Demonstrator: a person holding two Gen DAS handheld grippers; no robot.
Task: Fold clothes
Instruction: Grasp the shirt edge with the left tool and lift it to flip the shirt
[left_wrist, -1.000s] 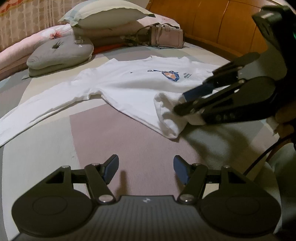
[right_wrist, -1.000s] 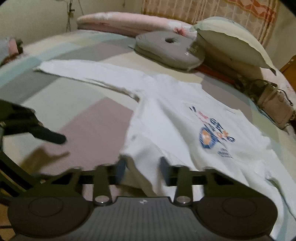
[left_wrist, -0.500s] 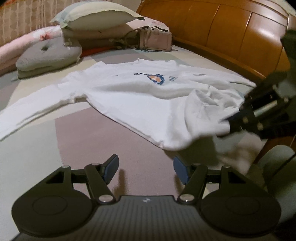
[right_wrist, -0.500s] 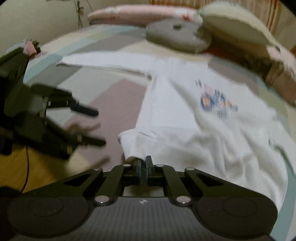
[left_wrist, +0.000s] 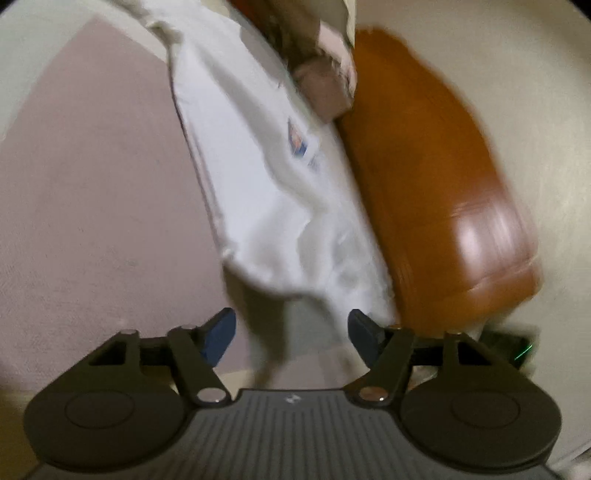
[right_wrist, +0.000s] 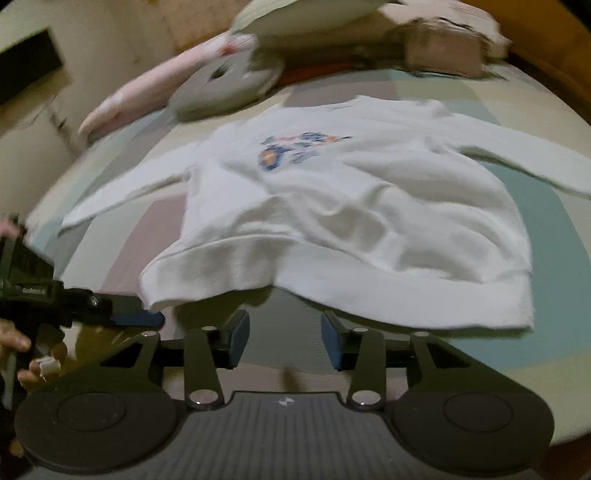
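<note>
white sweatshirt (right_wrist: 343, 206) spread flat near the bed's (right_wrist: 546, 236) front edge, right tool (right_wrist: 284, 338) spread wide and empty just before its hem, left tool (left_wrist: 288, 332) spread wide, empty, at the hem's corner

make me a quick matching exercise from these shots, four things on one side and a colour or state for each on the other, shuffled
Things:
1. sweatshirt
2. ring-shaped cushion
3. headboard
4. right hand-held gripper

Colour or state:
A. orange-brown wood
B. jaws apart, holding nothing
C. white, spread flat on the bed with a printed chest logo
D. grey, with a hole in the middle

Pairs: 1-C, 2-D, 3-A, 4-B
</note>
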